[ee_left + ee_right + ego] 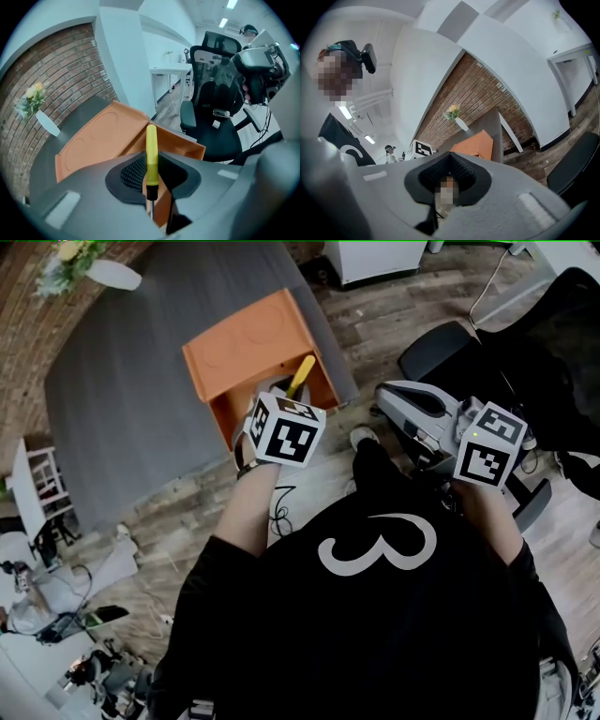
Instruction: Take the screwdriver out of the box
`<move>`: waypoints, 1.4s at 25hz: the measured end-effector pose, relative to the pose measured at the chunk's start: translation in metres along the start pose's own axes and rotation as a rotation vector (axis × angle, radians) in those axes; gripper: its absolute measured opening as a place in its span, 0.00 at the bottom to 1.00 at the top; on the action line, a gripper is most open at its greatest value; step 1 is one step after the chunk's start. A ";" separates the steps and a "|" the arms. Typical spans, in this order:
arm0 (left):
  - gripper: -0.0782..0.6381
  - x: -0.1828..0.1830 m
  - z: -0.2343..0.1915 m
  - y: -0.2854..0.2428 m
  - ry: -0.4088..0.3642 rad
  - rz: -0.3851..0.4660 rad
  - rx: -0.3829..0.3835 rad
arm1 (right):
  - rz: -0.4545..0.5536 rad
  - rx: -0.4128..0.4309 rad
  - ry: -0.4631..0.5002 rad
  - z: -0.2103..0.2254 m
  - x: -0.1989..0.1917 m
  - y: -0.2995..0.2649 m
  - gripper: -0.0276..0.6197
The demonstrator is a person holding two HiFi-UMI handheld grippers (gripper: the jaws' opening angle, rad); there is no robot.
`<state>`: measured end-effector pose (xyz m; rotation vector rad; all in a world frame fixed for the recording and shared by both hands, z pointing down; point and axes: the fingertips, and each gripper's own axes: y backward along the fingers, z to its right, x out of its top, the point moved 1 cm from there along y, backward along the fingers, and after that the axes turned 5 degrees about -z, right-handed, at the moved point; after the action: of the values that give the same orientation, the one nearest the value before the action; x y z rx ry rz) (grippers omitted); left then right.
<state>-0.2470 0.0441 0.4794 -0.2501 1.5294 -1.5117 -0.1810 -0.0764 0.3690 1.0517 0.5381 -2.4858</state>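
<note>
An orange box (248, 348) stands open at the near edge of a grey surface (122, 399). Just over its opening my left gripper (281, 390) points steeply down and is shut on a screwdriver (300, 376) with a yellow handle. In the left gripper view the screwdriver (151, 154) stands upright between the pads, handle up and metal shaft down, in front of the box (103, 140). My right gripper (386, 395) hovers off to the right, roughly level, away from the box. Its jaws (449, 180) look closed with nothing between them.
A white vase of flowers (84, 268) sits at the far left of the grey surface. A black office chair (525, 352) stands at the right, close to my right gripper. A thin cable (278, 507) lies on the wooden floor near my feet.
</note>
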 end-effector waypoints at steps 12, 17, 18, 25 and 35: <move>0.24 0.036 -0.005 0.073 0.077 0.257 0.008 | 0.015 0.027 0.074 -0.039 0.027 -0.003 0.05; 0.24 0.043 0.000 0.111 0.183 0.419 -0.078 | 0.031 0.034 0.140 -0.059 0.041 -0.002 0.05; 0.24 0.040 0.002 0.120 0.195 0.444 -0.088 | 0.036 0.033 0.159 -0.065 0.041 -0.002 0.05; 0.24 0.016 0.013 0.183 0.345 0.583 -0.241 | 0.055 0.043 0.241 -0.115 0.043 0.000 0.05; 0.24 -0.008 0.024 0.252 0.442 0.811 -0.370 | 0.076 0.059 0.312 -0.160 0.018 -0.003 0.04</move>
<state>-0.1118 0.0890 0.2698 0.4839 1.9256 -0.6532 -0.0994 0.0005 0.2534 1.4679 0.5047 -2.2970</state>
